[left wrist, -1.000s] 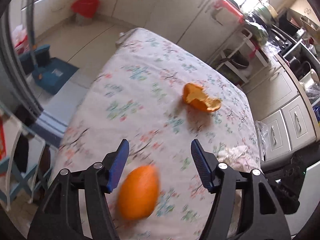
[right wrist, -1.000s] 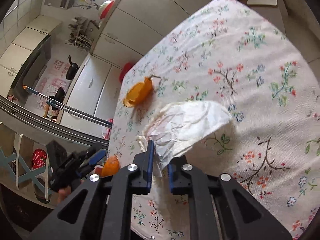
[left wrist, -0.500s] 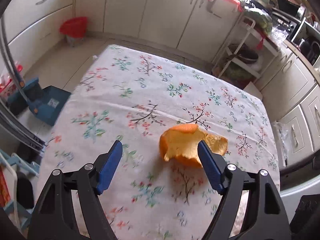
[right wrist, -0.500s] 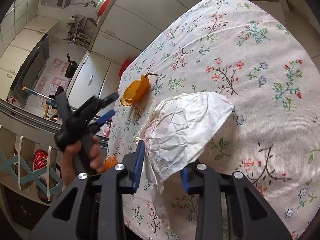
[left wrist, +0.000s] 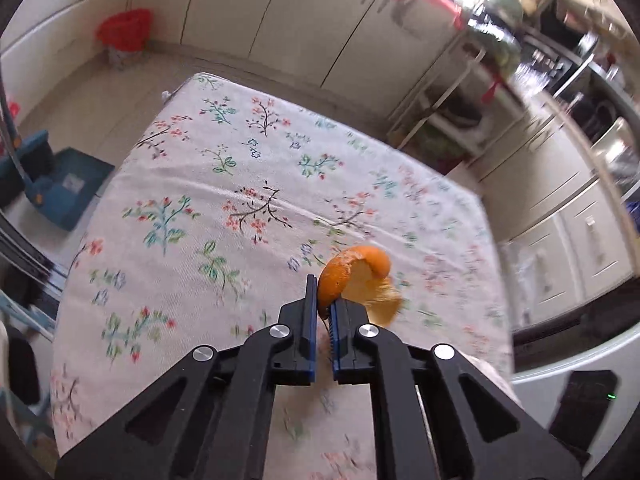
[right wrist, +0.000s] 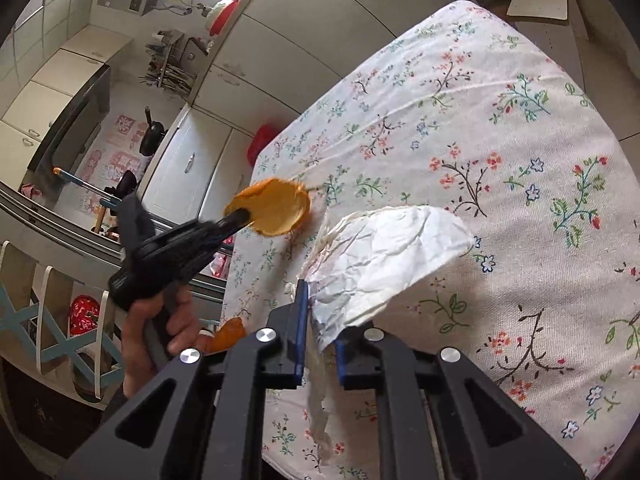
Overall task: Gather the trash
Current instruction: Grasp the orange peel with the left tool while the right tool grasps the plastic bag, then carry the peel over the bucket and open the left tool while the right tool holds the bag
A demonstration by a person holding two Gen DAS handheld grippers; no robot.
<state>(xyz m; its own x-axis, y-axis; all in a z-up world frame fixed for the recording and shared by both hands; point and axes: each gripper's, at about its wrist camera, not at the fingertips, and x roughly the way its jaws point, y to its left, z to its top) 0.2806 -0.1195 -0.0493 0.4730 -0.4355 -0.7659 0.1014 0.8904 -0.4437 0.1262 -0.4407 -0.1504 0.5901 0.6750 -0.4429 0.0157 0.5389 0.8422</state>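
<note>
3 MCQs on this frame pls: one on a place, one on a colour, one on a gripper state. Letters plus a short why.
1. Where is the red bin?
A. on the table
B. on the floor by the cabinets
C. under the table

2. What colour is the crumpled paper?
A. white
B. blue
C. green

3. What is the left gripper doing?
A. open above the cloth
B. shut on nothing
C. shut on the orange peel

Key:
1 B: it stands on the floor beyond the far edge of the table.
2 A: the sheet pinched in the right gripper is white.
3 C: the jaws have just been closing, and the peel's edge is clamped between the blue pads.
</note>
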